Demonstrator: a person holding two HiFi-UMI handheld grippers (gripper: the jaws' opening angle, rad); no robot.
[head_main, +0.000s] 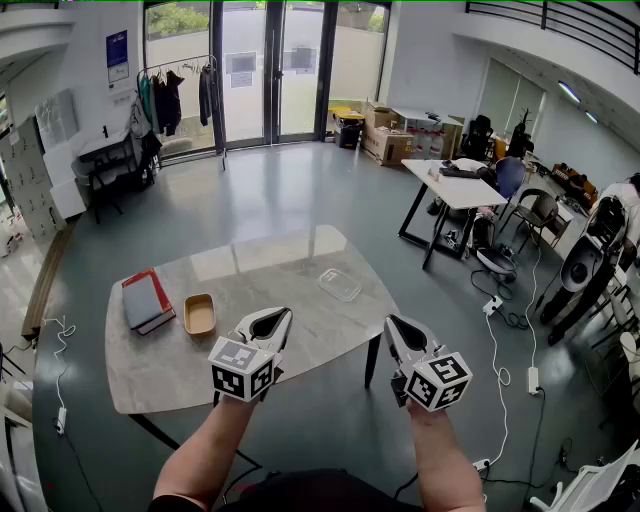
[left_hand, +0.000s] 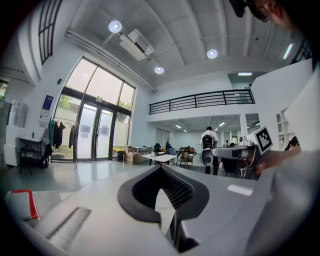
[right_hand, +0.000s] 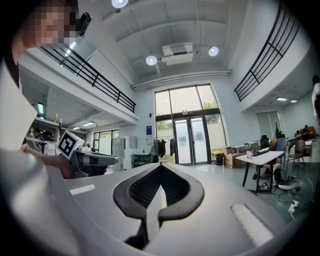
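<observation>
I hold both grippers low over the near edge of the table (head_main: 280, 268), side by side and apart from each other. The left gripper (head_main: 283, 316) has its jaws clenched tip to tip; its own view (left_hand: 161, 167) shows the black pads meeting at the front with nothing between them. The right gripper (head_main: 392, 322) is closed the same way, and its view (right_hand: 161, 165) shows only an empty hollow behind the joined tips.

As I judge it, nothing has been taken up so far. The three things on the table lie untouched and clear of both jaws. The tan dish (head_main: 200, 314) is nearest, just left of the left gripper. The red and grey book (head_main: 146, 300) lies flat beside the dish, further left; its red edge also shows low in the left gripper view (left_hand: 22, 202). The clear plastic tray (head_main: 340, 284) sits on the far right part of the table, beyond the gap between the two grippers. All the handling is ahead of me.

There is little writing to read. The marker cubes (head_main: 242, 368) (head_main: 440, 380) carry only black and white square patterns, no letters. A blue poster (head_main: 117, 56) hangs on the far left wall, with print too small to read. I see no title on the book cover and no label on the dish or the tray.
</observation>
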